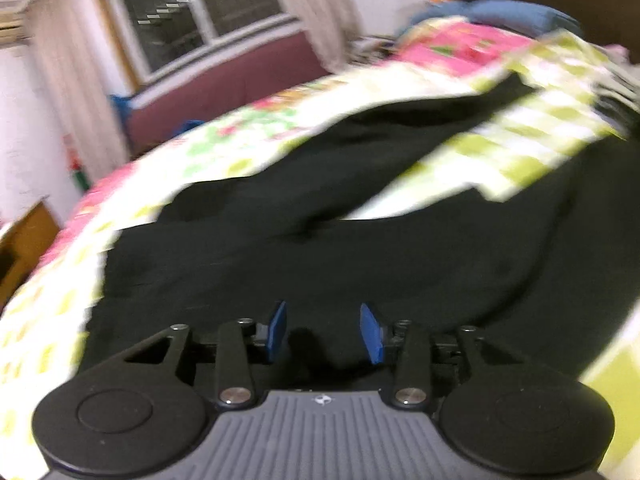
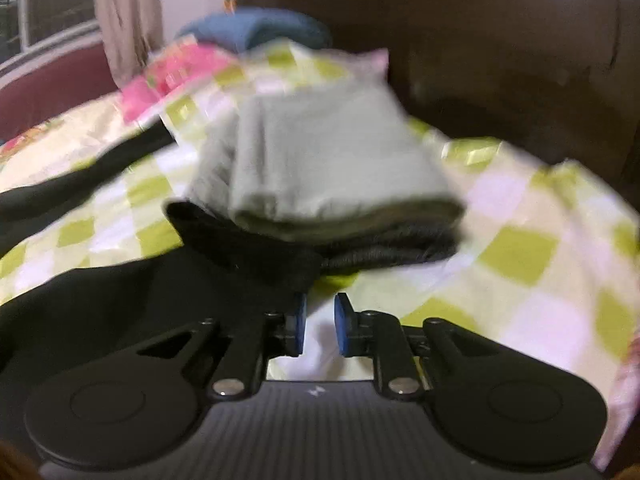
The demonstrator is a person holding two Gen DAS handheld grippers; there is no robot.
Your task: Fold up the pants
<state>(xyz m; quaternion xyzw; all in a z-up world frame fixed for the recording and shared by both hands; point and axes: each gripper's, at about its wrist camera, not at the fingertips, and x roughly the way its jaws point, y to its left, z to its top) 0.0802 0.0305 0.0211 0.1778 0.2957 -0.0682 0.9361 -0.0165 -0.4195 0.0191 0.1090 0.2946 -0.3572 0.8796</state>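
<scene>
Black pants (image 1: 360,260) lie spread on a bed with a green, white and pink checked sheet (image 1: 208,140), both legs running away toward the far right. My left gripper (image 1: 324,332) hovers over the broad near part of the pants, its blue pads (image 1: 277,332) apart and gripping nothing. In the right wrist view the pants (image 2: 100,300) lie at the left, with a folded edge just beyond the left finger. My right gripper (image 2: 321,328) stands beside that edge, its blue pads (image 2: 342,330) a narrow gap apart with only bare sheet (image 2: 520,280) showing between them. Both views are blurred.
A stack of folded clothes (image 2: 340,168), grey-green on dark grey, sits on the bed just beyond the right gripper. A blue folded cloth (image 2: 256,28) and a pink patterned pillow (image 1: 460,40) lie by the brown headboard (image 2: 480,60). A window (image 1: 192,12) and curtains stand beyond the bed.
</scene>
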